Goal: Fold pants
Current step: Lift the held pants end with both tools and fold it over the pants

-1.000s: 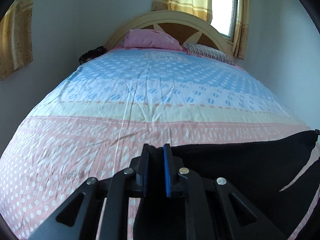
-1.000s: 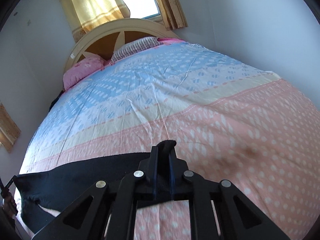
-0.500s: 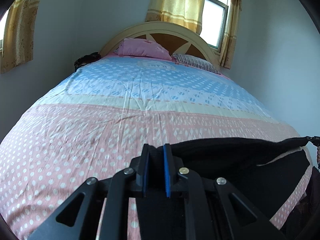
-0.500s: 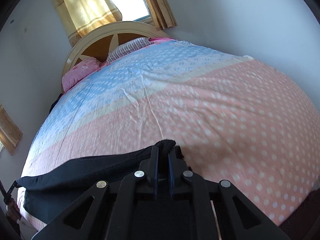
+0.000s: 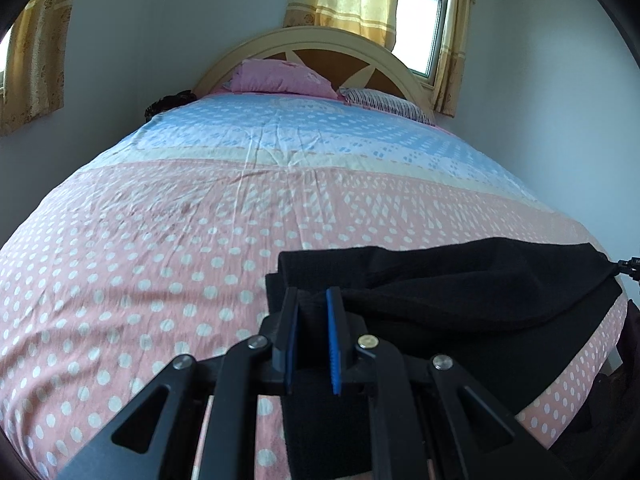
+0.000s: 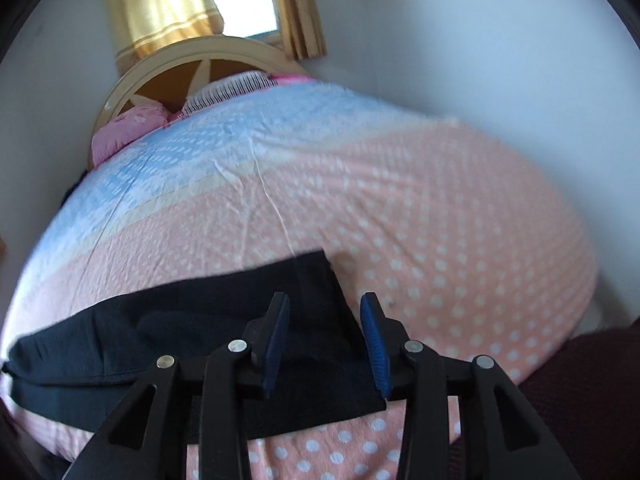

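Black pants (image 5: 460, 300) lie across the near end of the bed, folded lengthwise; they also show in the right wrist view (image 6: 208, 328). My left gripper (image 5: 313, 300) sits over the pants' left end, its blue pads slightly apart with black cloth between them. My right gripper (image 6: 325, 304) is open above the pants' right end, with nothing between its blue pads (image 6: 372, 336).
The bed (image 5: 160, 240) has a pink dotted and blue sheet. A pink pillow (image 5: 280, 76) and a striped pillow (image 5: 384, 102) lie by the headboard (image 5: 320, 40). Walls and curtained windows surround it. A dark object (image 6: 580, 380) shows at the bed's near right corner.
Both grippers came down toward the near end of the bed and laid the pants flat. The right gripper opened and let go of the cloth. The left pads parted slightly.
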`<state>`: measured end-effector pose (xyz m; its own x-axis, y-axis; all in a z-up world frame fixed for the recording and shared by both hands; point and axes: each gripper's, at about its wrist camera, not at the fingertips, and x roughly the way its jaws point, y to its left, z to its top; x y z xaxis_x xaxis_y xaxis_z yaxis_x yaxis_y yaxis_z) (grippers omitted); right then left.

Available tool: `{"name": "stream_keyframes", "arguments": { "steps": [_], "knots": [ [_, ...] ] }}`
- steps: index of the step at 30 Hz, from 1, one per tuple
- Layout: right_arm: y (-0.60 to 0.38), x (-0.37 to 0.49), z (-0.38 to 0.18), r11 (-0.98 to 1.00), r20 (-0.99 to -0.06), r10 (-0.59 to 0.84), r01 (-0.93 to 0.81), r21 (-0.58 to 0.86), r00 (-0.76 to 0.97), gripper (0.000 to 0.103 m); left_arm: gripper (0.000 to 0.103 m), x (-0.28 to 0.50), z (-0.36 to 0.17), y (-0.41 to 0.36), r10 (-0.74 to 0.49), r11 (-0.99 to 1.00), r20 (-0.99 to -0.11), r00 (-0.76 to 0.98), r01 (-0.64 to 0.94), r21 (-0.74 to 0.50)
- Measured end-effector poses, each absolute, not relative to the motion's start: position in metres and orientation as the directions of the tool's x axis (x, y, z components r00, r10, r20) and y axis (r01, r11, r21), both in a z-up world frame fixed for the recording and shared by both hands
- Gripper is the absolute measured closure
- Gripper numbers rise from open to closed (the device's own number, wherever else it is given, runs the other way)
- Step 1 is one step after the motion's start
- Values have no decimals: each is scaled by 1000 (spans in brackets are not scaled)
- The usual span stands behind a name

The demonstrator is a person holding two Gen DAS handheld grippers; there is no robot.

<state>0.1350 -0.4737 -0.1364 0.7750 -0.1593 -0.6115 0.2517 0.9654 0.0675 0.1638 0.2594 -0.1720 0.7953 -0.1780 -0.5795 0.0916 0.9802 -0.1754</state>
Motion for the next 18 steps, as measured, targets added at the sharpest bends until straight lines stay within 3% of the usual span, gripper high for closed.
{"name": "stream_keyframes", "arguments": {
  "steps": [4, 10, 13, 18],
  "knots": [
    [-391, 133, -118, 998, -590, -59, 38, -47, 806, 64, 89, 160, -173, 255, -159, 986, -574, 803, 98, -136],
    [-239, 146, -163, 901, -684, 117, -367, -232, 720, 64, 89, 156, -176, 255, -150, 988, -567, 810, 110, -104],
    [-196, 148, -184, 839, -707, 153, -468, -276, 691, 64, 82, 152, -174, 253, -124, 992, -568, 814, 118, -47],
    [-162, 159, -203, 795, -725, 151, -519, -315, 672, 64, 77, 135, -170, 239, -73, 966, -554, 829, 197, 168]
  ]
}}
